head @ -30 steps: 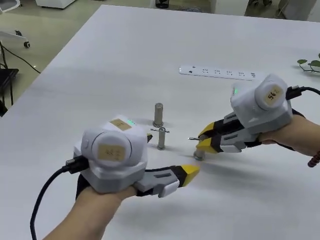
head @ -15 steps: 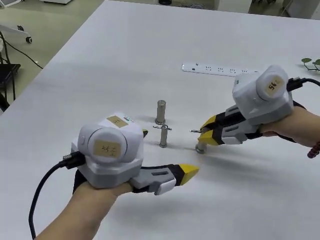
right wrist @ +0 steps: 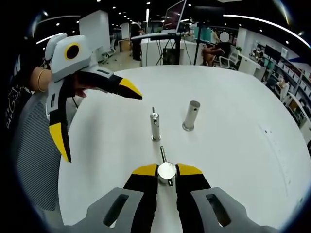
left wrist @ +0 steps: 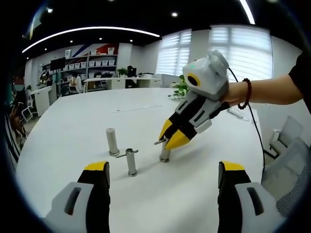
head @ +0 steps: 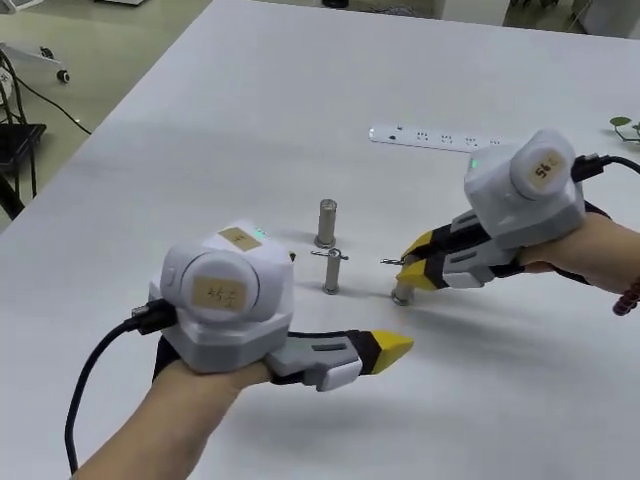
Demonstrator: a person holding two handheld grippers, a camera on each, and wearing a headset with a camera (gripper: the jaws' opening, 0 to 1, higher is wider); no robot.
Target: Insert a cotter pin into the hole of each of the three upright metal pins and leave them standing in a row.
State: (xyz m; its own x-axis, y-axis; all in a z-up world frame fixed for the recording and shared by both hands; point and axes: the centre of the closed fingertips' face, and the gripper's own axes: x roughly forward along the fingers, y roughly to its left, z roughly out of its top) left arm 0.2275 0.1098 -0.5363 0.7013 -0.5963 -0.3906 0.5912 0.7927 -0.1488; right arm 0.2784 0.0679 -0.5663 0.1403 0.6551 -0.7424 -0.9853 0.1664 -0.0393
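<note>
The desk point(head: 200, 150) is showing plain white, as is the power strip point(head: 440, 138). The far pin point(head: 326, 222), middle pin point(head: 332, 272) and near pin point(head: 402, 295) are showing silver-grey, and the cotter pin point(head: 388, 262) is showing dark grey. The left tongs point(left wrist: 164, 167) and right tongs point(head: 410, 270) are showing yellow tips on black jaws, with pale grey housings bearing tan labels point(head: 220, 293) and green lamps point(head: 262, 236). The cable point(head: 95, 370) is showing black, and the bracelet point(left wrist: 247, 94) dark red beads.

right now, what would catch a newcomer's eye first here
At centre right of the head view, the right hand-held gripper pinches a cotter pin at the top of the nearest metal post. Two more posts stand in a row beside it: the middle post has a second cotter pin through it, and the far post is bare. The left hand-held gripper hovers open in the foreground.
</note>
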